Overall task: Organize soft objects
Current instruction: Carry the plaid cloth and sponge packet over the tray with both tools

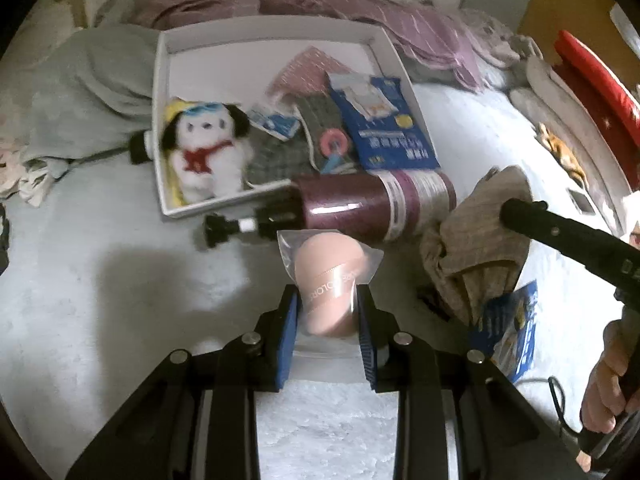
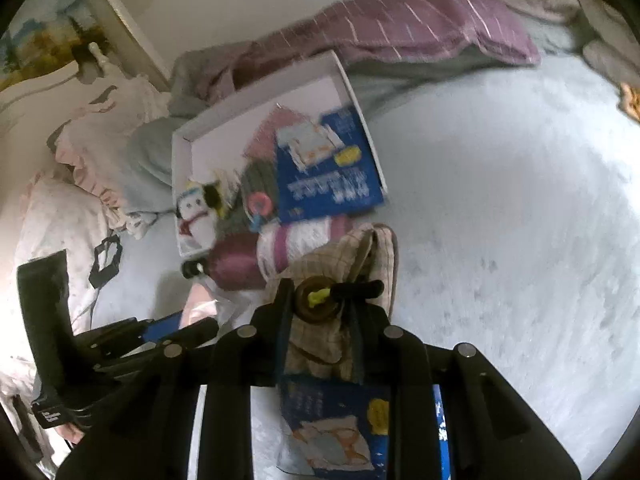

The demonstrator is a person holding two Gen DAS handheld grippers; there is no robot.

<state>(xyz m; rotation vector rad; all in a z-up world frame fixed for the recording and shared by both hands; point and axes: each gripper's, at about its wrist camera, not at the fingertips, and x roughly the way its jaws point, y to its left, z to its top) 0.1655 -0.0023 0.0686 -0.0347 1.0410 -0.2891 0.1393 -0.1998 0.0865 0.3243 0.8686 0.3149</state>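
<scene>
A bagged pink makeup sponge (image 1: pixel 334 280) is pinched between the left hand-held gripper's (image 1: pixel 328 312) pads above the bed (image 1: pixel 120 280). The right hand-held gripper (image 2: pixel 320 304) clamps a beige checked cloth (image 2: pixel 344 256). Both tilt downward; carry each gently to the white box (image 1: pixel 160 120) just beyond.
</scene>
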